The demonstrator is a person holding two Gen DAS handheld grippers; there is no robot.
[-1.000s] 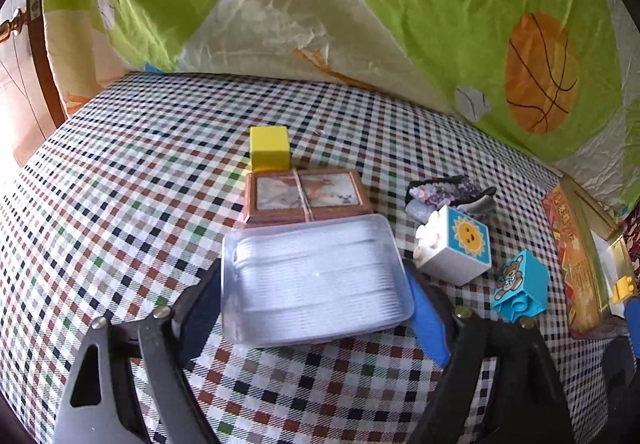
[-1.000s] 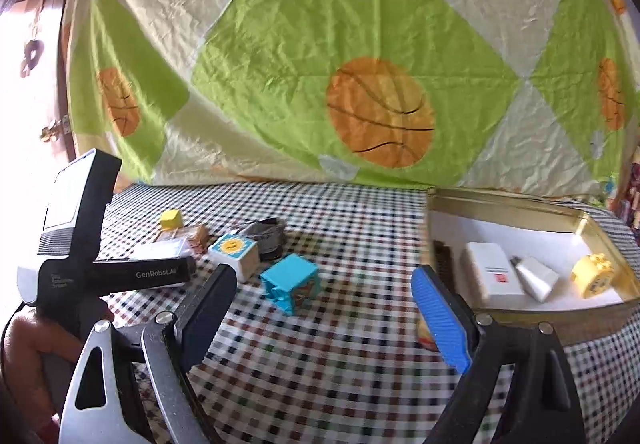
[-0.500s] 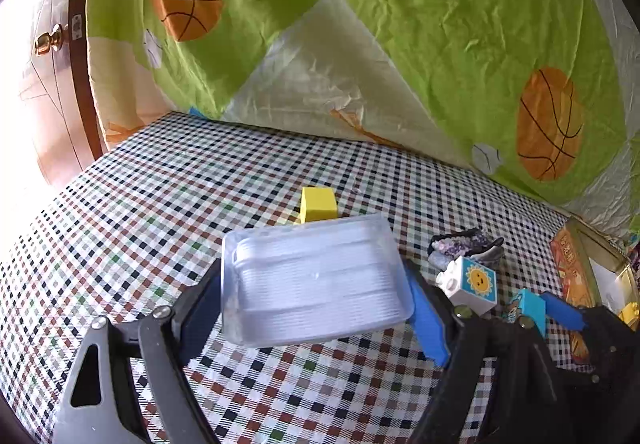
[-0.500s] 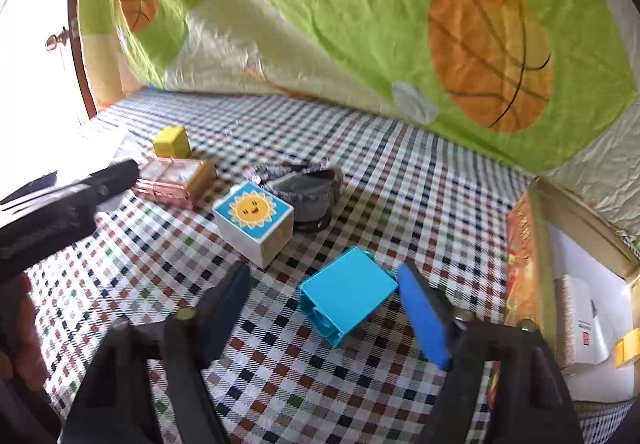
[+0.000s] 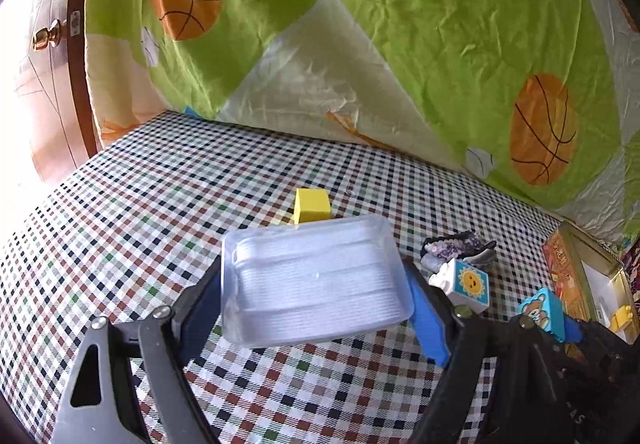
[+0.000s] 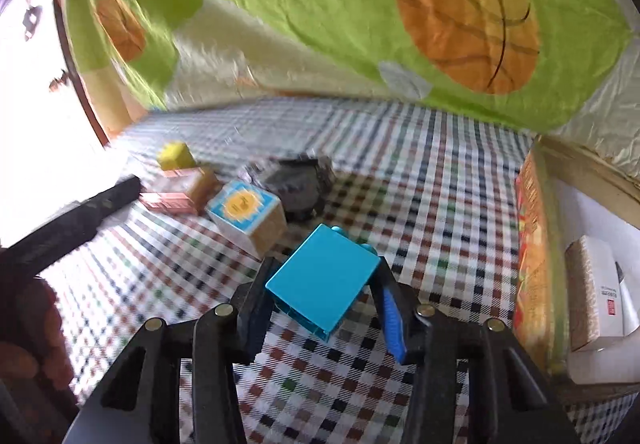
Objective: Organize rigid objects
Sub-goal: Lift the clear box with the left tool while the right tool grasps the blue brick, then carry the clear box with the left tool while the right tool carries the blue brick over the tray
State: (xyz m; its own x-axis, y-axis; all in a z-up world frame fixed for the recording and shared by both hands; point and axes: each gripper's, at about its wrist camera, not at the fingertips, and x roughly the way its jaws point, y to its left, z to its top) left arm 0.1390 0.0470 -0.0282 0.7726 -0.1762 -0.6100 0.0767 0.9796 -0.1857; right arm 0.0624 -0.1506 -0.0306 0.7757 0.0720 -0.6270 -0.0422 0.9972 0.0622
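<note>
My left gripper (image 5: 316, 304) is shut on a clear plastic box (image 5: 312, 280) and holds it above the checked tablecloth. My right gripper (image 6: 324, 308) is shut on a blue toy block (image 6: 324, 280); the block also shows in the left wrist view (image 5: 542, 310). A white sun block (image 6: 248, 215) (image 5: 466, 284), a yellow cube (image 6: 176, 155) (image 5: 312, 205), a brown picture box (image 6: 180, 189) and a dark stone bowl (image 6: 300, 183) (image 5: 460, 250) lie on the table. The gold tin box (image 6: 536, 244) stands at the right.
The tin holds a white box (image 6: 596, 284) and a yellow block (image 5: 622, 316). A green basketball cloth (image 5: 400, 43) hangs behind the table. A wooden door with a brass knob (image 5: 46, 37) is at the far left. The left gripper's body (image 6: 68, 224) reaches in from the left.
My left gripper has lifted the clear box off the picture box. My right gripper has moved down to the blue block and shut on it.
</note>
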